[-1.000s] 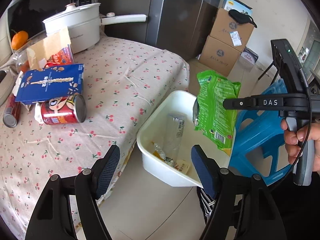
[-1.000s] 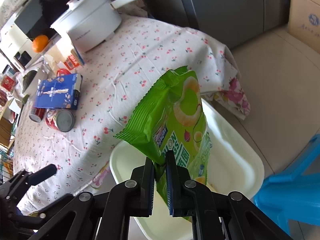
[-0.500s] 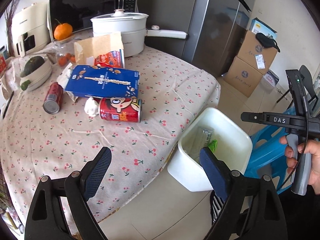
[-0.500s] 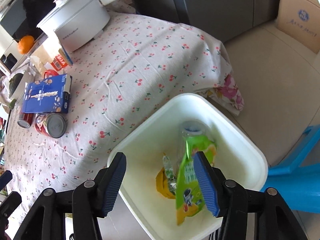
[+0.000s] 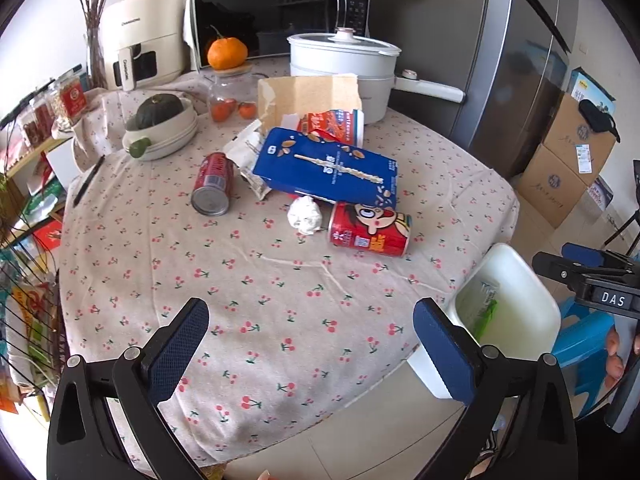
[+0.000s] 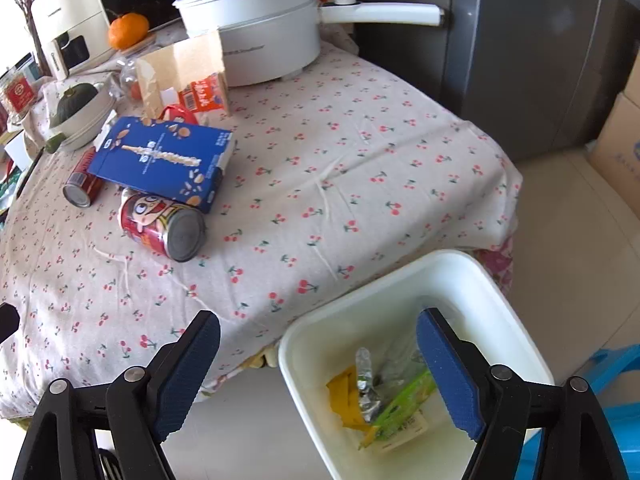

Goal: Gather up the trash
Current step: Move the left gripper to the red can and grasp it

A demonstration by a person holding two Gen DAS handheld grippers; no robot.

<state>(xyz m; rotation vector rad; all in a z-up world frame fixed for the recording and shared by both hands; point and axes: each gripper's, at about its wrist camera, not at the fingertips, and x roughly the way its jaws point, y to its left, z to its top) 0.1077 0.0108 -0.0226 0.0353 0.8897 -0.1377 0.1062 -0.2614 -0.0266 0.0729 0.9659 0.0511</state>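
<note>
A white bin (image 6: pixel 404 292) stands on the floor by the table's edge and holds a green snack bag (image 6: pixel 404 404), yellow scraps and foil. My right gripper (image 6: pixel 318 360) is open and empty above its rim. My left gripper (image 5: pixel 312 344) is open and empty over the near part of the table. On the cherry-print cloth lie a red cartoon can (image 5: pixel 370 230), a crumpled white paper ball (image 5: pixel 305 215), a blue box (image 5: pixel 328 170), a smaller red can (image 5: pixel 213 184) and torn wrappers (image 5: pixel 332 124). The bin also shows in the left wrist view (image 5: pixel 520 276).
A white pot (image 5: pixel 344 64) with a long handle, a microwave (image 5: pixel 280 12), an orange (image 5: pixel 227 53), a bowl with a squash (image 5: pixel 160 120) and a jar stand at the back. A fridge (image 5: pixel 516 60), cardboard boxes (image 5: pixel 568 160) and a blue stool (image 5: pixel 584 336) are to the right.
My right gripper opened and dropped the green snack bag into the bin. My left gripper swung left and back from the bin toward the table.
</note>
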